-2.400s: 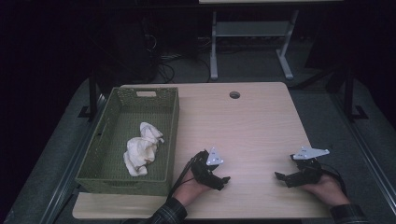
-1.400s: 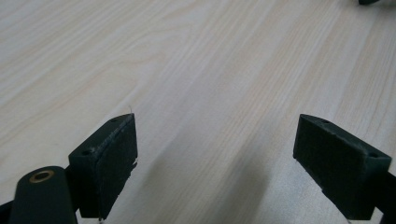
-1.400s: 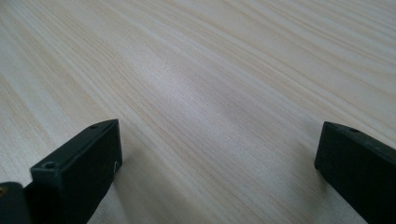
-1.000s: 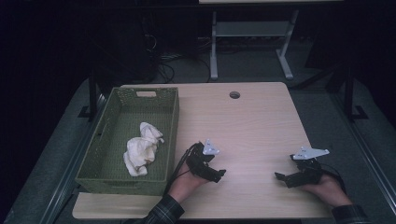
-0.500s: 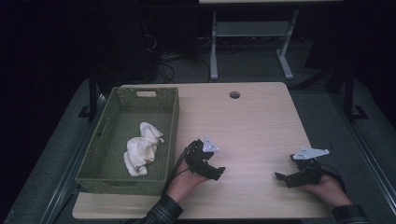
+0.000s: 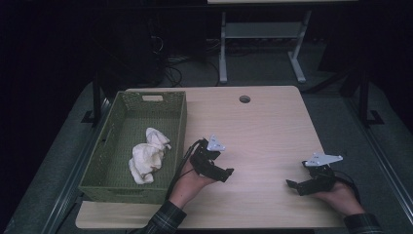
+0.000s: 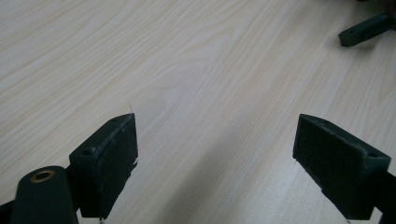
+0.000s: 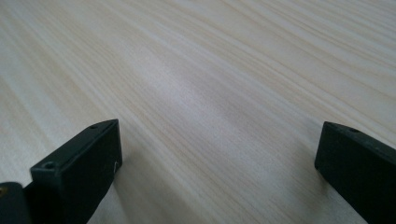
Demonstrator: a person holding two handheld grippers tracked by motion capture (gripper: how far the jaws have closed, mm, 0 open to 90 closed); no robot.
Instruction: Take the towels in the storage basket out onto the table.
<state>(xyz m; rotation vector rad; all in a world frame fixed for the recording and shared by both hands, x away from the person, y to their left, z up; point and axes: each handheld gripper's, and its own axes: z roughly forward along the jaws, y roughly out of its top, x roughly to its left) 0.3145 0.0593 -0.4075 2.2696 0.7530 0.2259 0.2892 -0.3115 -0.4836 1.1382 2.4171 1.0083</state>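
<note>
The room is dim, its far side almost black. A pale wood-grain tabletop point(image 6: 272, 122) with a round cable hole point(image 6: 245, 99) stands on grey carpet floor point(image 6: 341, 112). Behind it, the white legs of another desk point(image 6: 223, 53) rise from the floor, with tangled cables point(image 6: 170, 66) beside them.

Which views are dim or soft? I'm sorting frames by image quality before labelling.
High view: dim, the room behind the table nearly black; the white cloth in the green basket stands out. Left gripper view: bright, wood grain sharp, the pads slightly soft. Right gripper view: pale sheen on the wood, the near fingers blurred.
</note>
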